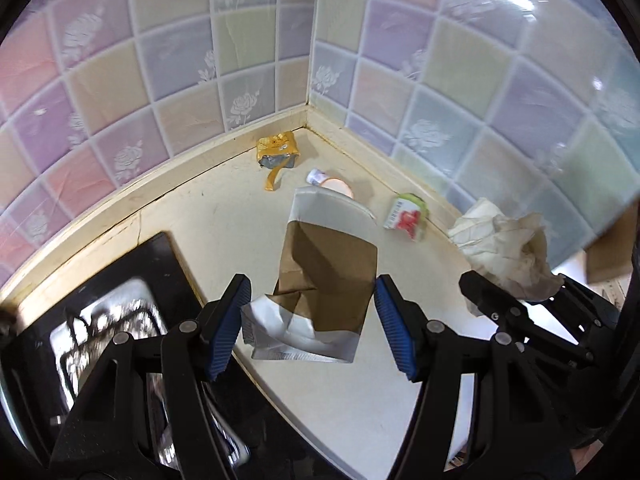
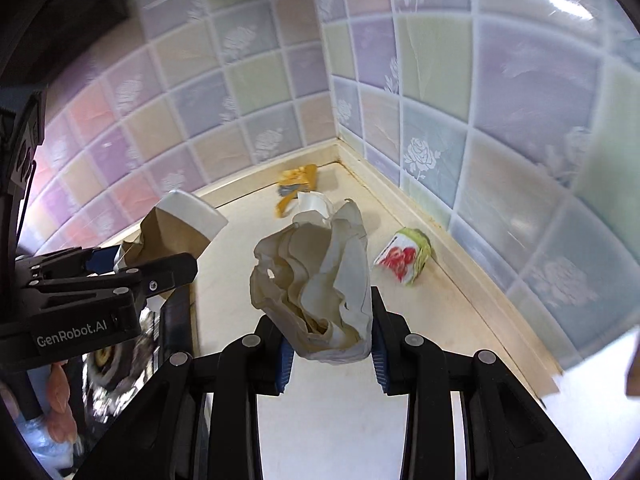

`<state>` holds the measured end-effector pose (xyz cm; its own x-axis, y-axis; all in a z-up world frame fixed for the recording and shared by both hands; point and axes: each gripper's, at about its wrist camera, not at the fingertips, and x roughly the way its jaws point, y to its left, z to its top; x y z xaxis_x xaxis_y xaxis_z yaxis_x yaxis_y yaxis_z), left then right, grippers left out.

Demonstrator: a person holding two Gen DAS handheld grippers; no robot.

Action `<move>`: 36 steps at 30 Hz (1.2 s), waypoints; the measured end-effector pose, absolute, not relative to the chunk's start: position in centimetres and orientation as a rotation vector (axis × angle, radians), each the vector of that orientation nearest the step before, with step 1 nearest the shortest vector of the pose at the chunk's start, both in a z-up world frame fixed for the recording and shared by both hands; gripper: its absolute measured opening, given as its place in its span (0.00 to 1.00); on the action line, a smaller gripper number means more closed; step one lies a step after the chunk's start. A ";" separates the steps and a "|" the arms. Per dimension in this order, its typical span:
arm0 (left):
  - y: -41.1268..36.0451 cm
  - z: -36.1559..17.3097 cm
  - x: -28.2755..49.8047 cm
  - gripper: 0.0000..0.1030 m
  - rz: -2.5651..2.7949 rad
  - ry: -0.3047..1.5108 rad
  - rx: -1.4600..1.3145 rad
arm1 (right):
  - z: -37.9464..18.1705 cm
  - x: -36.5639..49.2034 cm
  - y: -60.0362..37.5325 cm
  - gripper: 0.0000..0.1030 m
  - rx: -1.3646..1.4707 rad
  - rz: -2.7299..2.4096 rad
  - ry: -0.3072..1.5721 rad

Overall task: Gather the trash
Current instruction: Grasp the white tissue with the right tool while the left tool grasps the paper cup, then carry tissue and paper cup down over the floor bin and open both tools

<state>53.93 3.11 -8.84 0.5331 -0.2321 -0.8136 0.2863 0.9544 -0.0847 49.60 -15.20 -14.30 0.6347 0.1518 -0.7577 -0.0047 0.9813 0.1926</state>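
Corner ahead is boxed in by tiled walls (image 1: 224, 52).
I see open counter (image 1: 224, 216) between yellow wrapper (image 1: 277, 152), carton (image 1: 406, 216) and hob (image 1: 120, 300).

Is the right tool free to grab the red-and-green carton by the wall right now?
Probably not yet: the right tool is shut on crumpled paper. The carton lies unobstructed on the counter, so the path looks clear once the paper is dropped.

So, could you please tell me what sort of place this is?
Most likely a home kitchen corner: a pale countertop against pastel rose-patterned wall tiles, with a black gas hob set into it.
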 end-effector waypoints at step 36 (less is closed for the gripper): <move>-1.6 -15.3 11.2 0.59 -0.308 1.000 -0.012 | -18.9 6.2 -19.8 0.31 0.113 0.232 1.012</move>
<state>11.24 -1.59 -15.34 0.5010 -0.2605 -0.8253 0.2497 0.9566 -0.1504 6.21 -19.76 -18.86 0.5083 0.2438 -0.8259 -0.1396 0.9697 0.2003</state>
